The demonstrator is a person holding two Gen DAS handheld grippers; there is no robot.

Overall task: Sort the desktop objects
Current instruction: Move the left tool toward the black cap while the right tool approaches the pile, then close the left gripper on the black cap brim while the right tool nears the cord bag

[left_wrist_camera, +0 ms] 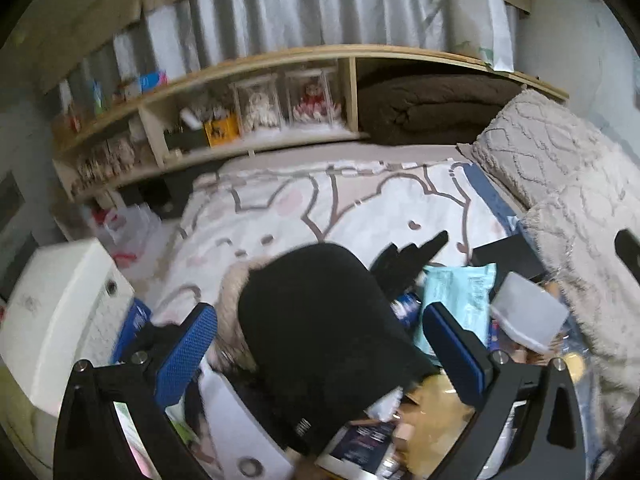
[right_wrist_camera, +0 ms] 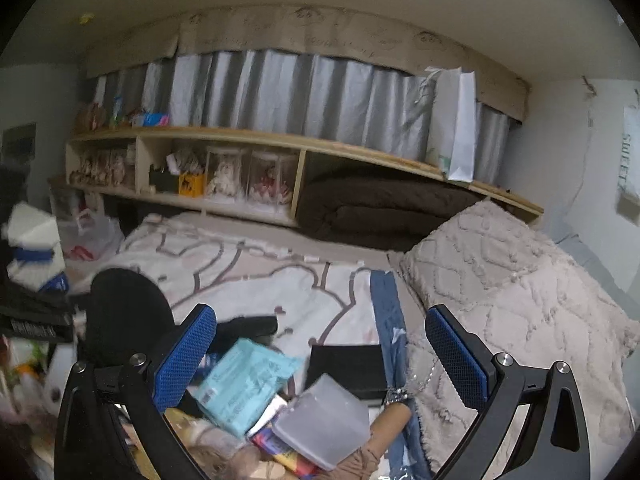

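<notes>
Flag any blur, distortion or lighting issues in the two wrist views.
Left wrist: heavy fisheye bends the shelf into an arc; black hat is an underexposed blob; white box slightly smeared. Right wrist: same barrel distortion, teal packet and left-edge clutter motion-blurred, dim flat light, black vignette corners.

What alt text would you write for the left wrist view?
An open hand-held gripper with blue pads straddles a black knit beanie atop a cluttered pile on a bed. A teal packet lies right; a wooden shelf runs behind.
</notes>
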